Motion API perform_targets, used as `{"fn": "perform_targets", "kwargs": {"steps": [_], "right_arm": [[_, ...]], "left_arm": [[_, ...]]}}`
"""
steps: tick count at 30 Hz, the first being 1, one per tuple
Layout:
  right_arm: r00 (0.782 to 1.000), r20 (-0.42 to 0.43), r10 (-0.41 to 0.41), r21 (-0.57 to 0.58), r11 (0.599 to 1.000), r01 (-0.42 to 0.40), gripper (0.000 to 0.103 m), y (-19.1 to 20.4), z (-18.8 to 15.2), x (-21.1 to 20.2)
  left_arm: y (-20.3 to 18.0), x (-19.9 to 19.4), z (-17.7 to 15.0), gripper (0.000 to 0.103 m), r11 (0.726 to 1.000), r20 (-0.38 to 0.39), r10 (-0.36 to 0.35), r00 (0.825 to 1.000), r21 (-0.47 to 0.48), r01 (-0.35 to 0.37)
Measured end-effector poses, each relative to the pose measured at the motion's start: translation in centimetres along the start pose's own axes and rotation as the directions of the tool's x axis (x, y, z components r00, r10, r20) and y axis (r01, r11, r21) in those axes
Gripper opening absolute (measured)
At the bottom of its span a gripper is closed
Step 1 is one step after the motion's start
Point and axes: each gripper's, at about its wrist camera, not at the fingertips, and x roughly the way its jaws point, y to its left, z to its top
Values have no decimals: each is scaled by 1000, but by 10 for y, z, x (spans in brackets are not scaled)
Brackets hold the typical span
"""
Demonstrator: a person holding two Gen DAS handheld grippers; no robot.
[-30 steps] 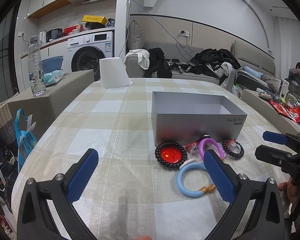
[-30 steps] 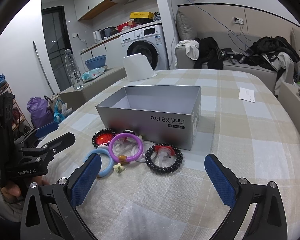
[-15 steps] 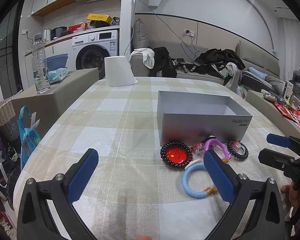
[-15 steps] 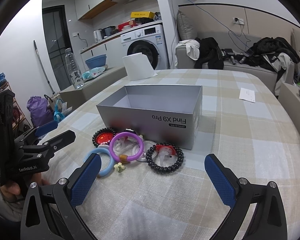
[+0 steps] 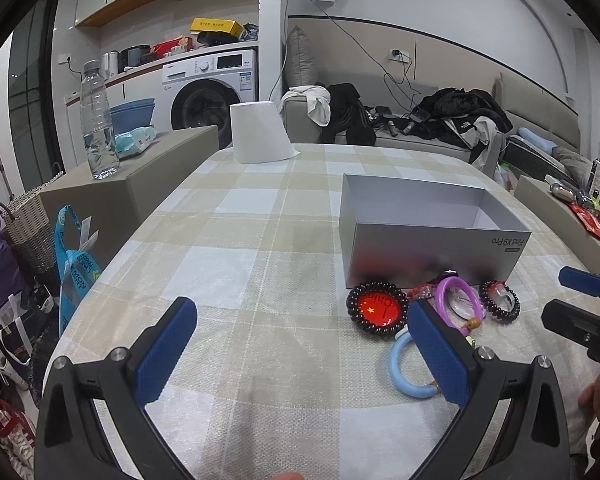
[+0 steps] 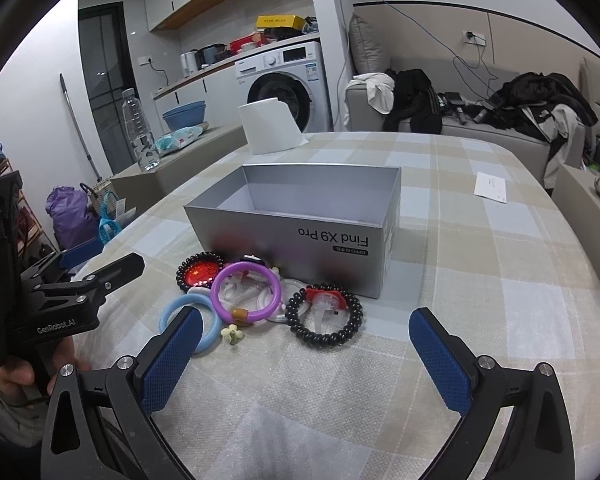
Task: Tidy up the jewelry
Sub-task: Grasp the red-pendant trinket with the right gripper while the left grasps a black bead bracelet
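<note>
A small heap of jewelry lies on the checked counter (image 6: 480,280), right against the near wall of an open grey box (image 6: 300,216). In the heap, a purple ring (image 6: 247,290) rests on top of clear and white pieces. A dark beaded bracelet (image 6: 324,316) lies to its right around a red and clear piece, and another beaded bracelet (image 6: 200,272) circling a red disc lies to its left, close to the box. A light blue ring (image 6: 180,314) sits at the near left edge, with a small pale flower charm (image 6: 232,335) just beside it.

The right claw (image 6: 304,360) hangs over the counter just short of the heap, its blue pads spread wide and holding nothing. The left claw (image 5: 304,354) is likewise spread and empty, with its right pad in front of the blue ring. A white paper roll (image 5: 260,133) stands at the far end of the counter.
</note>
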Motion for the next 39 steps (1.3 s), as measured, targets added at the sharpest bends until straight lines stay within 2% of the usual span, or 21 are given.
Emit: {"fn": "perform_targets", "kwargs": {"steps": [6, 10, 14, 18, 21, 23, 29, 31, 36, 39], "right_arm": [[1000, 7, -25, -14, 1000, 25, 103, 3, 1, -3], [998, -45, -44, -45, 998, 42, 103, 8, 2, 5], [992, -117, -36, -15, 999, 34, 102, 2, 2, 16], [984, -179, -2, 33, 999, 8, 85, -8, 4, 25], [979, -203, 2, 37, 999, 6, 76, -9, 4, 30], [976, -217, -11, 33, 999, 18, 75, -9, 5, 34], [975, -220, -25, 23, 999, 31, 66, -11, 8, 39], [977, -214, -23, 28, 999, 29, 59, -12, 10, 38], [978, -208, 11, 55, 998, 1, 36, -17, 13, 35], [976, -218, 16, 46, 999, -6, 31, -15, 14, 39]], "left_arm": [[-2, 6, -2, 102, 999, -42, 42, 998, 15, -41], [-2, 9, -3, 102, 999, -66, 49, 997, 21, -47], [-3, 11, -3, 102, 999, -88, 40, 995, 21, -39], [-3, 13, -1, 102, 1000, -110, 27, 994, 13, -26], [-4, 14, 2, 102, 999, -110, 39, 993, 17, -38], [-4, 15, 3, 102, 999, -113, 44, 993, 17, -42], [-3, 23, 3, 102, 999, -143, 35, 989, 18, -33], [-3, 24, 3, 102, 999, -152, 31, 988, 17, -29], [-7, 22, 5, 102, 999, -154, 13, 988, 31, -9], [-10, 22, 7, 102, 999, -152, -2, 988, 46, 9]]}}
